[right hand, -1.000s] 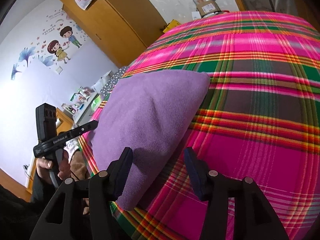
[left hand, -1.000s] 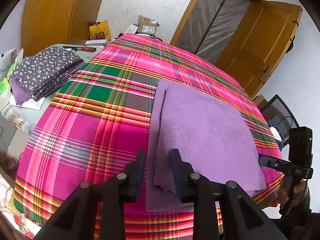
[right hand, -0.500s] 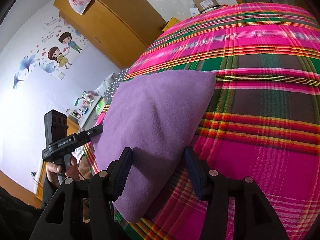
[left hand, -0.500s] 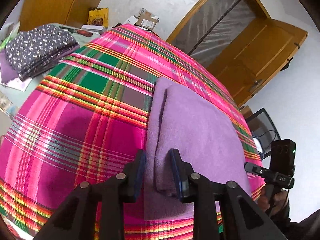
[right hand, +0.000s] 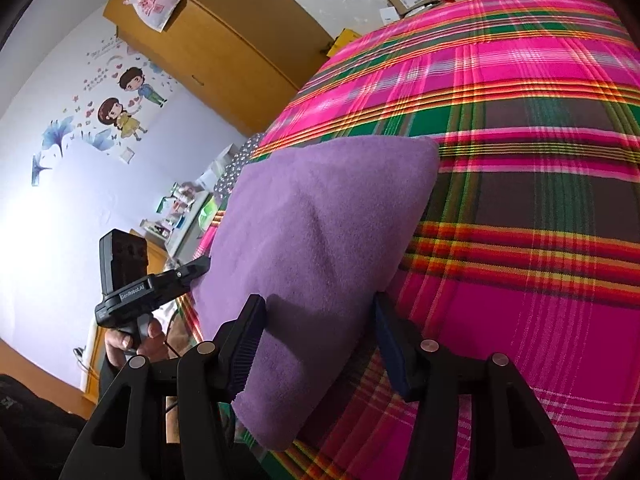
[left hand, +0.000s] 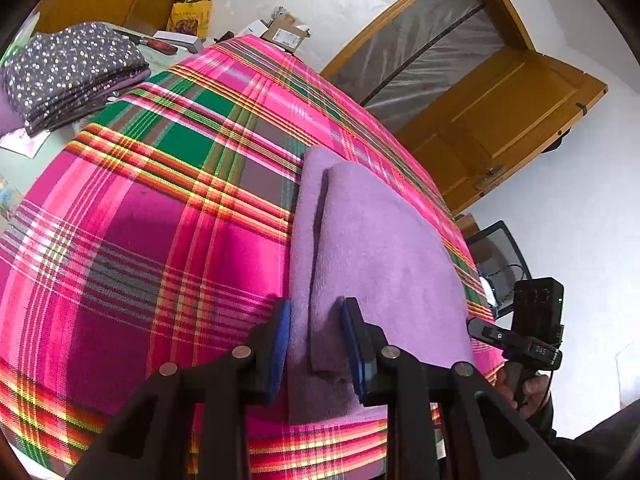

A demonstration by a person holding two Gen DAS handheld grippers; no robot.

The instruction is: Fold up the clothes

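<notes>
My left gripper (left hand: 314,344) has its jaws apart, astride the near left edge of the folded purple cloth (left hand: 376,256), pads not pressing. My right gripper (right hand: 320,348) straddles the cloth's near right corner, jaws wide and nothing pinched. The cloth lies ahead on the plaid table cover (left hand: 160,216), its long axis running away from both grippers, equally near.

Purple fleece cloth (left hand: 384,256), folded flat w/ layers offset, lies near edge of plaid spread (left hand: 160,240).
</notes>
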